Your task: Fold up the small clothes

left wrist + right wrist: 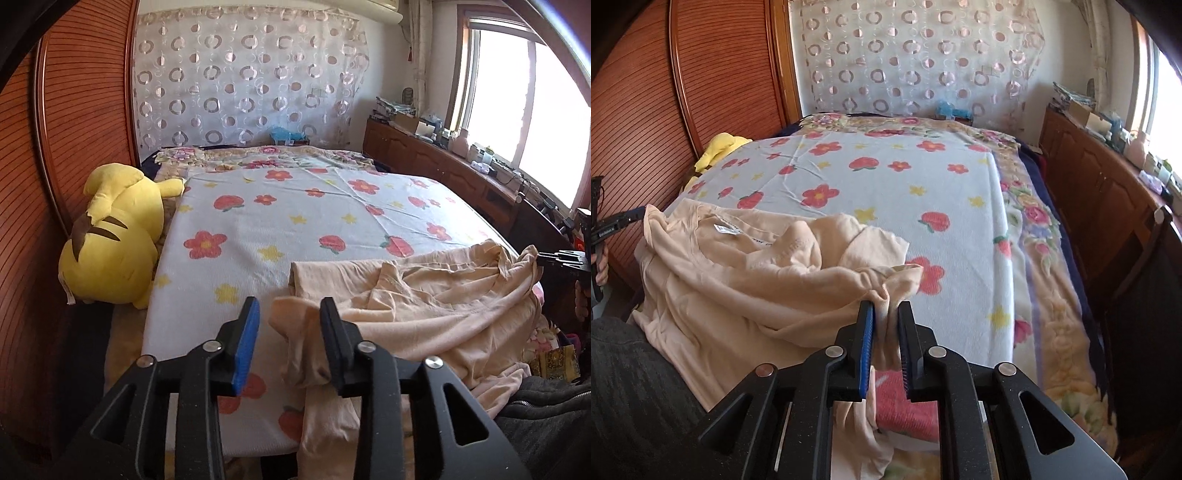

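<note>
The left gripper (290, 314) has its jaws standing well apart; a fold of the beige shirt (417, 295) lies between them, and neither pad presses it. The right gripper (886, 317) has its jaws narrowed on a bunched edge of the same shirt, cloth hanging down through the gap; whether the pads truly pinch it I cannot tell. The shirt lies crumpled on the near side of the floral sheet (258, 221), collar label up. A yellow plush toy (110, 240) rests at the far left, against the wooden headboard (74, 129)
</note>
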Motion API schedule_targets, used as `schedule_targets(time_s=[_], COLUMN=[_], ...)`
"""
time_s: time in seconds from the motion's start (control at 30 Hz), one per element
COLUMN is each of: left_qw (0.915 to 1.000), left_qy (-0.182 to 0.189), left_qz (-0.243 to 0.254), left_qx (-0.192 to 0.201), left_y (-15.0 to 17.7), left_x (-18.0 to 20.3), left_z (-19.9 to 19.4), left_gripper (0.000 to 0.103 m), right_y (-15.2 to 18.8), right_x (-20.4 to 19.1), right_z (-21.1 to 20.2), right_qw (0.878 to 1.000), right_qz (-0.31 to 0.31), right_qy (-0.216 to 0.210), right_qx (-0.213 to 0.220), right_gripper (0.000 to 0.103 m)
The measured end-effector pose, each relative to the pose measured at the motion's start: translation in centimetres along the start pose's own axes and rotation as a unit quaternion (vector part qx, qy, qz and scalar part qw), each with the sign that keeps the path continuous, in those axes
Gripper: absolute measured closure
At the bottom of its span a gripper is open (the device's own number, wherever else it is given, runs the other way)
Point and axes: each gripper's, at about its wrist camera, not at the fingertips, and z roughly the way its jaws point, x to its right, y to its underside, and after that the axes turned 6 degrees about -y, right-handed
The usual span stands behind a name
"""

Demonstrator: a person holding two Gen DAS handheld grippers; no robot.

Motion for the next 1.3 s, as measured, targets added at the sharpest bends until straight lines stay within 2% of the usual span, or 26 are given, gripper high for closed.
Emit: schedule_targets(time_s=[0.1,0.17,0.2,0.23,0.27,0.3,0.47,0.67,0.93,1.1,1.17,1.23,1.3], left_qw=[1.0,0.9999,0.9999,1.0,1.0,0.9999,0.9996,0.9971,0.9946,0.9934,0.9928,0.9924,0.9926], left_qy=[-0.006,-0.011,-0.01,-0.008,-0.009,-0.009,-0.001,-0.006,0.004,0.007,0.006,0.004,0.006], left_qz=[0.002,0.004,0.004,0.003,0.001,-0.001,0.002,0.028,0.041,0.041,0.041,0.041,0.037], left_qx=[0.001,-0.001,-0.001,-0.002,-0.003,-0.005,-0.029,-0.07,-0.096,-0.107,-0.112,-0.116,-0.116], left_y=[-0.9,-1.6,-2.0,-2.3,-2.6,-2.9,-4.0,-4.4,-4.3,-3.6,-3.3,-3.0,-3.0], left_x=[-0.5,-0.9,-1.2,-1.5,-1.7,-1.8,-2.1,-1.1,-0.1,0.4,0.6,0.5,0.4], left_z=[0.2,0.8,1.2,1.7,2.2,2.7,5.7,9.1,11.0,11.6,11.9,12.1,12.2], left_gripper=[0.065,0.064,0.06,0.044,0.033,0.031,0.027,0.027,0.027,0.027,0.027,0.027,0.027], right_y=[-0.8,-1.3,-1.3,-1.7,-1.9,-2.1,-3.3,-4.2,-4.4,-3.9,-3.7,-3.6,-3.6], right_x=[-0.2,0.0,-0.1,-0.2,-0.1,-0.1,0.7,1.0,1.8,2.9,3.1,3.1,3.0], right_z=[-0.6,-1.3,-1.5,-1.6,-1.5,-1.1,2.6,6.8,7.7,7.6,7.7,7.4,6.7], right_qw=[1.0,1.0,0.999,0.999,0.999,0.999,0.999,1.0,1.0,0.998,0.997,0.997,0.997], right_qz=[-0.006,-0.004,-0.004,-0.006,-0.008,-0.012,-0.001,0.002,0.004,0.032,0.038,0.033,0.032], right_qy=[0.01,0.018,0.019,0.021,0.024,0.027,0.013,-0.008,-0.022,-0.043,-0.058,-0.063,-0.063], right_qx=[0.01,0.019,0.026,0.032,0.034,0.036,0.033,0.005,-0.018,-0.027,-0.032,-0.029,-0.013], right_gripper=[0.082,0.073,0.07,0.064,0.063,0.063,0.062,0.061,0.061,0.07,0.084,0.095,0.098])
